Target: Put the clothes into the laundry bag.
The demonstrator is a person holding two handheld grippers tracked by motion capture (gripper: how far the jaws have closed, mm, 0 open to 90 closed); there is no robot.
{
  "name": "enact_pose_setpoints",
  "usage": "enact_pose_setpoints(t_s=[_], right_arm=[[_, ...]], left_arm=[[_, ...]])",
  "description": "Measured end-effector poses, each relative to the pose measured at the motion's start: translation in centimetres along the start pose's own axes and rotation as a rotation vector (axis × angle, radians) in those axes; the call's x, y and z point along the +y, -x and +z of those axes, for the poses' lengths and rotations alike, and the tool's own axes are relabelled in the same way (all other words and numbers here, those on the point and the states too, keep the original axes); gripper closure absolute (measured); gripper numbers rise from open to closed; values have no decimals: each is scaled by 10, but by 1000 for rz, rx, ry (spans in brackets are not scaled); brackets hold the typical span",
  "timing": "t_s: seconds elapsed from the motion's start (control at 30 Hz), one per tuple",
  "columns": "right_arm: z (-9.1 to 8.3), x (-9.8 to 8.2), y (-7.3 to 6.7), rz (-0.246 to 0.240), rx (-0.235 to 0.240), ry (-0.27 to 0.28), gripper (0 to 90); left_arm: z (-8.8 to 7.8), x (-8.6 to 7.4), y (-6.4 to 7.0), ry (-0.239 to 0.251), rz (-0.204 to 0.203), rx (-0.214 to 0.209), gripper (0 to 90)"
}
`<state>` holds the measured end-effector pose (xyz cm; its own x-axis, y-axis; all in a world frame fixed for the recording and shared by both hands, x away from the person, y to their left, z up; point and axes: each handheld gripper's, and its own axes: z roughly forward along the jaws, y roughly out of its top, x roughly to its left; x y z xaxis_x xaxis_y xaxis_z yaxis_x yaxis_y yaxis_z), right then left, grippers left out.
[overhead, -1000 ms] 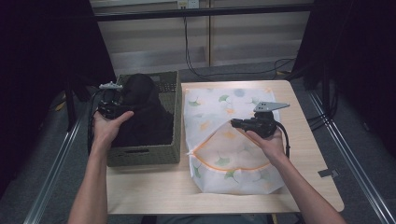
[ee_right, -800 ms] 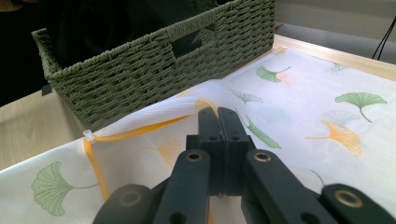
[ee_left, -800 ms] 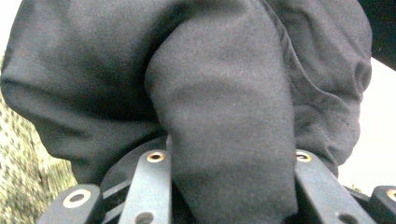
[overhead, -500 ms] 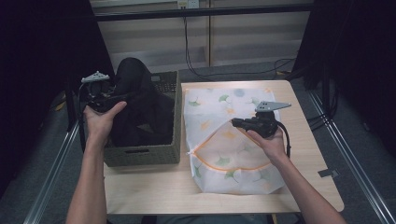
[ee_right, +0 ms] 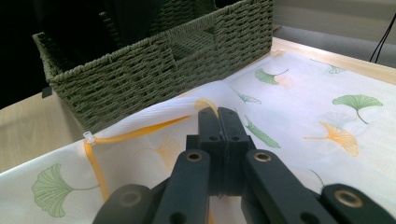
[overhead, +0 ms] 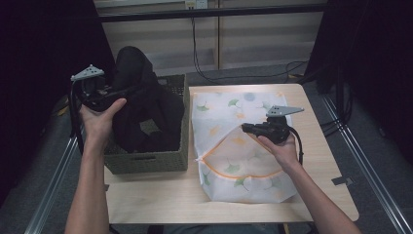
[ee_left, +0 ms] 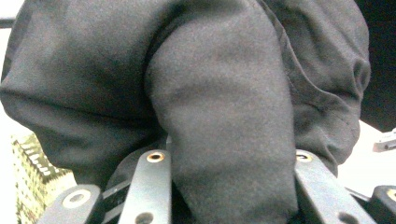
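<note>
A black garment (overhead: 141,102) hangs half out of a green woven basket (overhead: 146,161) at the table's left. My left gripper (overhead: 127,90) is shut on its upper part and holds it above the basket. In the left gripper view the dark cloth (ee_left: 219,116) bulges between the two jaws and hides their tips. A white mesh laundry bag (overhead: 243,146) with a leaf print and an orange zip lies at the right. My right gripper (overhead: 248,128) is shut on the bag's zip edge and holds that flap raised. In the right gripper view the tips (ee_right: 218,114) pinch the white edge (ee_right: 187,105).
The basket (ee_right: 154,70) stands close against the bag's left side. The wooden table (overhead: 321,146) has bare strips along its right and front edges. Cables run across the floor behind the table, and metal rails flank it on both sides.
My left gripper has risen and drifted left, drawing the black garment up out of the basket. The right gripper and the bag have stayed still.
</note>
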<state>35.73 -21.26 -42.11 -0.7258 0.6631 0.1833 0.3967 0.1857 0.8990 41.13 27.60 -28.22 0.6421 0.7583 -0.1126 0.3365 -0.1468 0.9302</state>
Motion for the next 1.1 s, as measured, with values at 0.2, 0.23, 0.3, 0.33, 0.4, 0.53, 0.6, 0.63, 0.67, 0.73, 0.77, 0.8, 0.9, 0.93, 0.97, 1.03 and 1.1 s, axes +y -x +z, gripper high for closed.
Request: enact_pose_setpoints(t_s=[0.2,0.23,0.3,0.33,0.4,0.53,0.6,0.63,0.67,0.73,0.77,0.8,0.9,0.93,0.97,1.03,1.1], right_arm=[[-1,0,0,-4,-1,4,900],[-1,0,0,-4,-2,4,900],[-1,0,0,-6,-3,3,900],[0,0,0,-3,0,3,900],[0,0,0,-3,-2,3,900],[-1,0,0,-3,0,4,900],[-1,0,0,-3,-2,4,900],[0,0,0,-4,-2,4,900],[0,0,0,-4,-2,4,900],[0,0,0,-3,0,3,900],[0,0,0,-3,0,2,900],[0,0,0,-4,0,1,900],[0,0,0,-3,0,1,900],[0,0,0,-3,0,2,900],[0,0,0,-3,0,1,900],[0,0,0,-3,0,2,900],[0,0,0,-2,-1,2,900]], left_arm=[[-9,12,5,41,13,-2,666],[-11,14,6,49,15,-2,666],[-14,18,7,64,14,-4,665],[-16,20,7,69,15,-2,665],[-17,21,7,71,18,-2,666],[-24,29,9,89,28,6,666],[-26,31,8,92,29,7,666],[-28,33,8,93,33,7,665],[-29,35,8,100,31,15,665],[-34,42,8,110,37,18,665],[-36,44,9,117,39,20,665],[-37,46,9,122,42,17,665],[-41,52,10,131,48,14,665],[-41,53,11,135,52,16,666],[-42,55,12,141,48,13,665],[-43,58,13,151,51,11,665],[-44,61,15,158,55,14,665]])
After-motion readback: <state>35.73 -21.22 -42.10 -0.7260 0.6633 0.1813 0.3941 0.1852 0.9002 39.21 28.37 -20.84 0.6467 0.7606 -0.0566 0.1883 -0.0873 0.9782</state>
